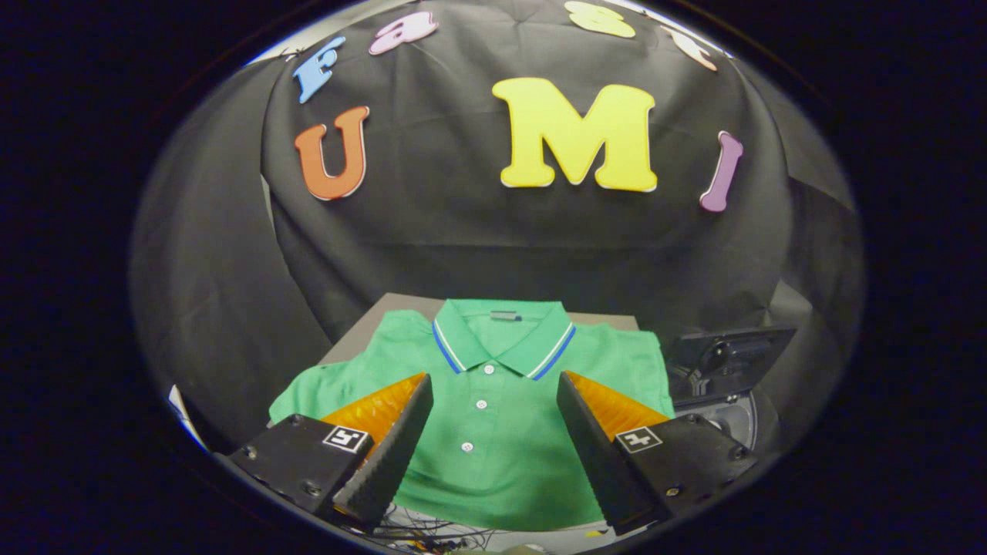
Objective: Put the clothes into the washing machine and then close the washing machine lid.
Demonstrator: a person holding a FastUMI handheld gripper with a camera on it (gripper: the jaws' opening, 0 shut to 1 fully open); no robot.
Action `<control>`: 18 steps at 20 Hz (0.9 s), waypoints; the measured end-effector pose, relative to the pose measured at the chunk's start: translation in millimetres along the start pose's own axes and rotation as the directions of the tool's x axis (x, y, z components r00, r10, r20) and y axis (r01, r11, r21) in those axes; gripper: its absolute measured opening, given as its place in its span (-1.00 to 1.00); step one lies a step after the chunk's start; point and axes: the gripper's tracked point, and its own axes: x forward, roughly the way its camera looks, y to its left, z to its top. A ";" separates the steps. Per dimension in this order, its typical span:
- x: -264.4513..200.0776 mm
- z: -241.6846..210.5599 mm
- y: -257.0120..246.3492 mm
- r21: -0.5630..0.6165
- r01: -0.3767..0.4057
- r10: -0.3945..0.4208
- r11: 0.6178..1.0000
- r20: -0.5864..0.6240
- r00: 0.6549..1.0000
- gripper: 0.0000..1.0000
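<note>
A green polo shirt (493, 416) with a blue-and-white striped collar lies flat on a grey surface (362, 331), collar pointing away from me. My gripper (493, 381) hovers over the shirt's chest, open, its two fingers wide apart on either side of the button placket with nothing between them. To the right of the shirt, past the right finger (594, 432), stands a dark washing machine (729, 385) with its lid (732, 351) raised and the round opening partly showing below it.
Black cloth walls close in the booth behind and on both sides. Some loose cables (432, 532) lie below the shirt's near hem. A white edge (179, 408) shows at the far left beside the surface.
</note>
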 end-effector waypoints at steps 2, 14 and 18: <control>17.5 -8.0 -3.0 0.002 0.021 -0.021 1.000 -0.047 0.999 1.00; 44.6 -27.2 -6.2 -0.020 0.076 -0.077 0.997 -0.086 0.993 1.00; 42.3 -28.8 -9.4 -0.037 0.022 -0.026 0.999 -0.106 0.994 0.90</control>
